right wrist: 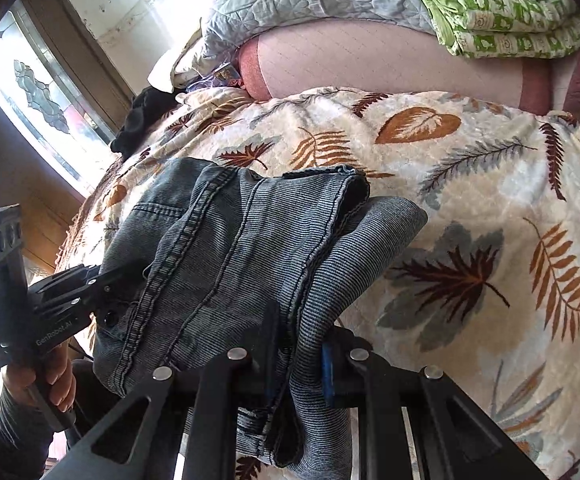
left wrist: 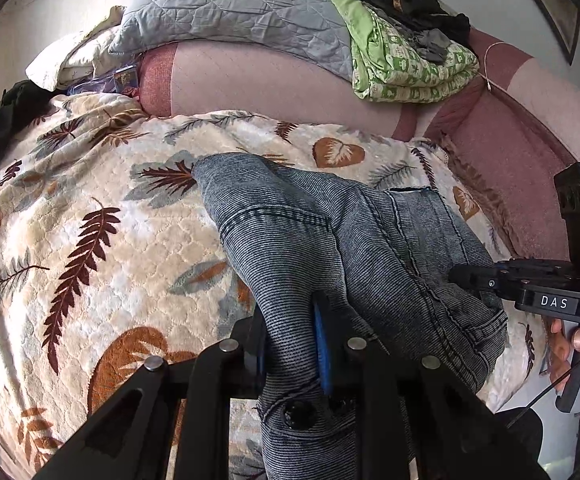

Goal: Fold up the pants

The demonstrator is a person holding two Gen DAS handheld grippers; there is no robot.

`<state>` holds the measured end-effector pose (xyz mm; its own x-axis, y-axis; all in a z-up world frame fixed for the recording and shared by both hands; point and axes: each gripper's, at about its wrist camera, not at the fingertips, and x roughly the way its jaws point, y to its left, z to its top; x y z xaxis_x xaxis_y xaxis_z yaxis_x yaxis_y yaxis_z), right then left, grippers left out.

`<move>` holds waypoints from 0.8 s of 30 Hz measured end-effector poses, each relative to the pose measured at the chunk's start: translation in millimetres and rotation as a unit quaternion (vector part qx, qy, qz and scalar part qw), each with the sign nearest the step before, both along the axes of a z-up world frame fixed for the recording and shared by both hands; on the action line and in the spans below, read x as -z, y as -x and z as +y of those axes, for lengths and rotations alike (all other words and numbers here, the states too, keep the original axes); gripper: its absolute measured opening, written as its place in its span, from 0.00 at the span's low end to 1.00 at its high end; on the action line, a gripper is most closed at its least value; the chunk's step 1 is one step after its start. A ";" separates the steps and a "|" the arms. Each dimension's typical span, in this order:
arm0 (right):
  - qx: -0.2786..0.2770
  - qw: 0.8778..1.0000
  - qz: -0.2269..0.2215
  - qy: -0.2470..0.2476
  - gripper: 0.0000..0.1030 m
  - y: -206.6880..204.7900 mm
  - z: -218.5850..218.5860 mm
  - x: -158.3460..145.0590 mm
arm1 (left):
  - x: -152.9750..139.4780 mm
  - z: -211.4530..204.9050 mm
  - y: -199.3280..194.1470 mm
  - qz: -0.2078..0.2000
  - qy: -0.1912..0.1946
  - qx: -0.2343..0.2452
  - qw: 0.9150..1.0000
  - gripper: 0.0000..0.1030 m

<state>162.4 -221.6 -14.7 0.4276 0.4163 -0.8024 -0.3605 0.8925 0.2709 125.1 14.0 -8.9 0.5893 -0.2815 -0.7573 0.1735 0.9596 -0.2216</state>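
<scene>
The pants point(left wrist: 329, 240) are grey-blue ribbed denim, bunched in a loose fold over the leaf-print blanket point(left wrist: 90, 220). My left gripper point(left wrist: 291, 344) is shut on the waistband end, with the button area hanging below its fingers. The right gripper point(left wrist: 473, 280) comes in from the right and bites the same bundle. In the right wrist view my right gripper point(right wrist: 299, 356) is shut on a thick fold of the pants point(right wrist: 230, 248), and the left gripper point(right wrist: 102, 280) grips their left edge. The pants are held a little above the blanket point(right wrist: 469, 200).
A pink mattress point(left wrist: 270, 84) lies behind the blanket. On it are a grey quilt point(left wrist: 230, 4), a green patterned bundle point(left wrist: 401, 68) with dark clothes on top, and cream bedding at the left. A window point(right wrist: 30, 92) is at the left.
</scene>
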 end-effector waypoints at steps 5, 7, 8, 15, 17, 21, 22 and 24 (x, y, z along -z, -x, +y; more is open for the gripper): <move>0.023 1.000 0.006 0.002 0.18 8.7 -28.0 5.0 | 1.5 -27.2 2.1 0.002 0.004 0.024 1.000 0.20; 0.032 0.999 0.005 0.003 0.18 11.4 -40.9 3.9 | 3.0 -38.8 2.6 0.002 0.006 0.030 1.000 0.20; 0.037 0.999 0.004 0.003 0.18 12.1 -46.8 3.4 | 3.9 -43.8 2.3 0.002 0.007 0.032 0.999 0.20; 0.061 0.998 0.015 0.006 0.18 11.7 -77.2 22.9 | 22.1 -70.3 -3.5 0.011 0.012 0.041 0.999 0.20; 0.067 0.997 0.025 0.004 0.18 9.8 -82.3 35.9 | 32.5 -74.5 -6.7 0.022 0.012 0.040 0.999 0.20; 0.069 0.997 0.045 0.006 0.18 6.0 -83.7 61.1 | 55.0 -77.7 -8.9 0.039 -0.001 0.037 0.999 0.20; 0.068 0.996 0.048 0.006 0.18 5.5 -82.8 65.8 | 59.2 -77.4 -9.0 0.043 -0.004 0.035 0.998 0.20; 0.069 0.996 0.048 0.010 0.18 5.3 -81.0 69.3 | 62.6 -74.1 -8.7 0.045 -0.002 0.034 0.998 0.20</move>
